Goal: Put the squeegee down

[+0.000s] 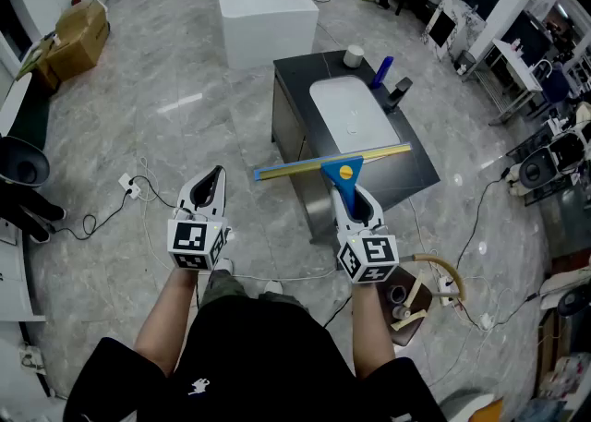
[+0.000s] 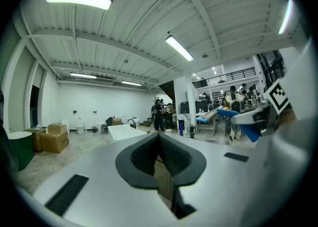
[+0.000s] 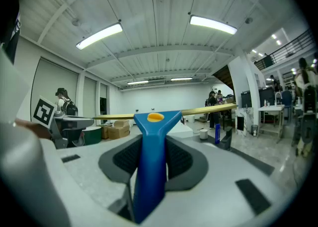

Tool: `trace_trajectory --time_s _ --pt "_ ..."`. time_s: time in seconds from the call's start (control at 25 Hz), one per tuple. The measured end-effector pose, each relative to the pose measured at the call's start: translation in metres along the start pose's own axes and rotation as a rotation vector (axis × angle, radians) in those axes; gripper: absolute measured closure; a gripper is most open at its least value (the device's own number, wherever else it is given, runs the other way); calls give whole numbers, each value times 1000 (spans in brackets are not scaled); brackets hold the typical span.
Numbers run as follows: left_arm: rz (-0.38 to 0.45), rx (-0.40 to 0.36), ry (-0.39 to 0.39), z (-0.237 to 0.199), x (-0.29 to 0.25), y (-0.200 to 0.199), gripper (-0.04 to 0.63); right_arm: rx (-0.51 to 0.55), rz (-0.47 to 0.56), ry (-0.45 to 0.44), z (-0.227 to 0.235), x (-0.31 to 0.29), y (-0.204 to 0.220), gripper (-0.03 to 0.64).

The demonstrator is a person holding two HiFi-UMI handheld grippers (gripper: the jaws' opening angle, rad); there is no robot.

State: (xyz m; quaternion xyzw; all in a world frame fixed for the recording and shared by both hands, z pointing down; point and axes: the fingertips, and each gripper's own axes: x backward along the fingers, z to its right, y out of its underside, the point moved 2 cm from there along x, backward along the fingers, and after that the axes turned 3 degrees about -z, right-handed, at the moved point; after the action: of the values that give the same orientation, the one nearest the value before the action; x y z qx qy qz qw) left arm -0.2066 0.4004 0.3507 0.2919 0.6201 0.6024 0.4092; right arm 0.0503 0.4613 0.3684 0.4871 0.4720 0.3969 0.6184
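Head view: left gripper (image 1: 214,178) hovering over marble floor (image 1: 185,88), jaws sitting together, gripping nothing. Right gripper (image 1: 356,203) holding squeegee (image 1: 342,178) by blue handle, jaws clamping on handle from both sides. Squeegee hanging in air at near edge of dark table (image 1: 408,175), yellow blade lying level, crossing table's near part just below white basin (image 1: 351,111). Blue bottle (image 1: 381,71) standing at table's far side.
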Motion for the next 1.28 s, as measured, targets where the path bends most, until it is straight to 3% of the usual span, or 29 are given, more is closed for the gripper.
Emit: trace_trajectory --time_s 0.36,0.6,0.92,1.28 --pt "15 -11 -20 25 -6 -3 592 -18 18 -53 19 9 3 486" --pt "-23 0 -12 29 -15 0 594 -38 12 -61 30 4 6 486" --pt "-16 -27 -10 25 -36 -1 592 -39 3 -72 36 -14 4 486" --pt "-20 11 13 -1 -89 4 592 -32 -10 -40 49 -54 -6 486"
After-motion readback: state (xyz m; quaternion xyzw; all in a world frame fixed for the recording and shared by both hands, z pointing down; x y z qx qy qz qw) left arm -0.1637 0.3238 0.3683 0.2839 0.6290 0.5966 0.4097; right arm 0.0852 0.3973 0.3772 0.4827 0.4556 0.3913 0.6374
